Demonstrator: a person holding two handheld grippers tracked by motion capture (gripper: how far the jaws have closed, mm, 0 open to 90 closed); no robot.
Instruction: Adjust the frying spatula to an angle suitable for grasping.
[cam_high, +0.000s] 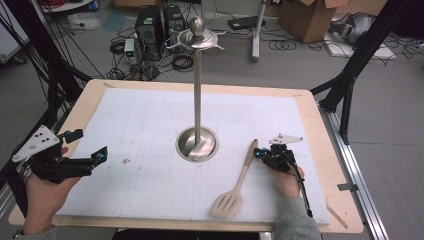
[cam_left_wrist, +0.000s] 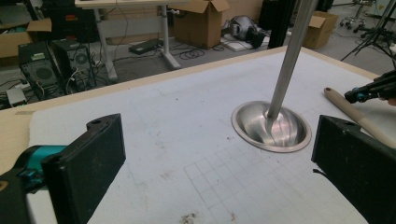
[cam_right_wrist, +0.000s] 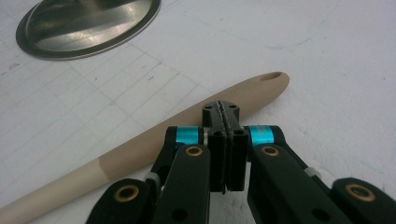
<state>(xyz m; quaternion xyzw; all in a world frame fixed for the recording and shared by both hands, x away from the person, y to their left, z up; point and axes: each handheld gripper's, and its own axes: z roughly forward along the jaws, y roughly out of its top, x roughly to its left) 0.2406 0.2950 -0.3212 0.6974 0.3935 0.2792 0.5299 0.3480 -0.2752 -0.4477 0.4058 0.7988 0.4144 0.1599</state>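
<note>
overhead and fingers-level views, shared stand base (cam_high: 197, 144)

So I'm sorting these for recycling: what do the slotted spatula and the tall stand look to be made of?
The slotted spatula looks like pale, unvarnished wood, possibly bamboo: matte beige with a slightly darker band along the handle. The tall stand looks like brushed or polished metal, probably stainless steel: its round base mirrors the pole and shows bright highlights.
</note>
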